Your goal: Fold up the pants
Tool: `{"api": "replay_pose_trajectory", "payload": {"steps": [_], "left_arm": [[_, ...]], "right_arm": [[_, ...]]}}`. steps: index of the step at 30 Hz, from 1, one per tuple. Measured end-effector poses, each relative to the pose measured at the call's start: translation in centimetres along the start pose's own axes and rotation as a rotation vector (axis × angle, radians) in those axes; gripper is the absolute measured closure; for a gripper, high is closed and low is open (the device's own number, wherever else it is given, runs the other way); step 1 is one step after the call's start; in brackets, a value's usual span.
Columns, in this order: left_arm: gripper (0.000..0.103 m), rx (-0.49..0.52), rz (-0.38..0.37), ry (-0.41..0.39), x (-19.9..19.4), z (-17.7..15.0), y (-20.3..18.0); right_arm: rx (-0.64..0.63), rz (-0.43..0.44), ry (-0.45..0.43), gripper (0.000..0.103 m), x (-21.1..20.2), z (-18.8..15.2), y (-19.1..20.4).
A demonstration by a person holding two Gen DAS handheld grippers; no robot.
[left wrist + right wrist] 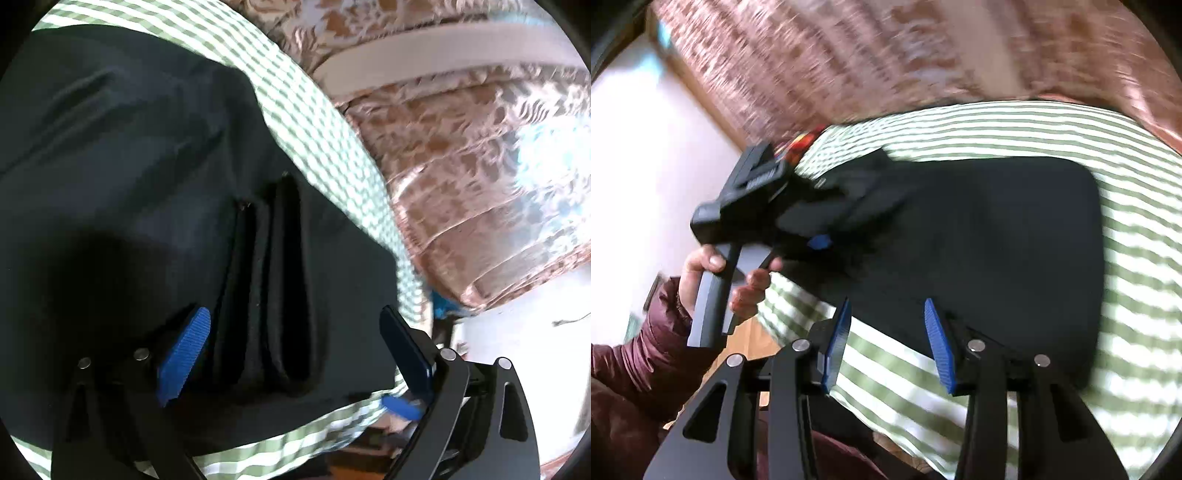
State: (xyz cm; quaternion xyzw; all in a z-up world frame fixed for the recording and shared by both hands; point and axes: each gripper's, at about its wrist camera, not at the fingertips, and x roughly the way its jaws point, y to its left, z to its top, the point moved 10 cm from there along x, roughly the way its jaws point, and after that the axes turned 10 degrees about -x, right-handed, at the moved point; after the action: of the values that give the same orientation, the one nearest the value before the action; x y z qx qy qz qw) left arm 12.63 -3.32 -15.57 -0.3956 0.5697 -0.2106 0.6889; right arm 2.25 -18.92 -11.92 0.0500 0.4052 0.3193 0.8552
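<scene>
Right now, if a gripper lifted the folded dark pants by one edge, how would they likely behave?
The dark pants would probably droop and unfold: in the left wrist view their layers lie stacked loosely, with nothing pinning them. They look soft, so pushing would likely bunch them against the checked cloth rather than slide them whole. Nothing suggests rolling or breakage.

**Count of items on the checked surface**

One pair of dark pants (979,240) lies folded on one green-and-white checked cloth (1034,125). Two grippers are present: the left gripper (295,343) and the right gripper (886,343), each with two blue-padded fingers (184,350). One hand (738,280) in one maroon sleeve (646,354) is visible. One patterned brown fabric (461,166) lies beyond.
</scene>
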Motion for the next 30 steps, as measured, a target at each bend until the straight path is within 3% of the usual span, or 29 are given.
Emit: {"api": "replay_pose_trajectory", "payload": {"steps": [2, 4, 7, 9, 15, 18, 23, 26, 30], "left_arm": [[0.032, 0.026, 0.009, 0.015, 0.5, -0.4, -0.4], [0.063, 0.061, 0.050, 0.007, 0.9, -0.4, -0.6], [0.080, 0.097, 0.060, -0.009, 0.9, -0.5, -1.0], [0.084, 0.122, 0.041, -0.026, 0.4, -0.4, -1.8], [0.087, 0.229, -0.138, -0.095, -4.4, -1.6, -6.9], [0.087, 0.267, -0.089, -0.117, -4.8, -2.2, -6.2], [0.089, 0.228, 0.108, -0.066, -1.3, -2.4, 1.0], [0.089, 0.207, 0.070, -0.071, -1.2, -2.4, 1.7], [0.089, 0.238, 0.067, -0.090, -1.3, -2.6, 1.5]], "right_arm": [[0.060, -0.055, -0.018, 0.062, -2.3, -1.3, -2.4], [0.114, -0.110, -0.025, 0.062, -4.2, -2.8, -4.6], [0.191, -0.229, 0.006, 0.061, -5.6, -5.7, -8.2], [0.212, -0.259, 0.027, 0.061, -5.6, -6.9, -8.9], [0.227, -0.267, 0.024, 0.056, -3.5, -7.0, -9.3], [0.226, -0.324, 0.037, 0.057, -2.6, -6.7, -10.2], [0.233, -0.336, 0.088, 0.057, -3.2, -8.0, -11.2], [0.204, -0.317, 0.087, 0.057, -4.9, -7.6, -10.9], [0.171, -0.281, 0.007, 0.056, -6.3, -3.9, -9.9]]}}
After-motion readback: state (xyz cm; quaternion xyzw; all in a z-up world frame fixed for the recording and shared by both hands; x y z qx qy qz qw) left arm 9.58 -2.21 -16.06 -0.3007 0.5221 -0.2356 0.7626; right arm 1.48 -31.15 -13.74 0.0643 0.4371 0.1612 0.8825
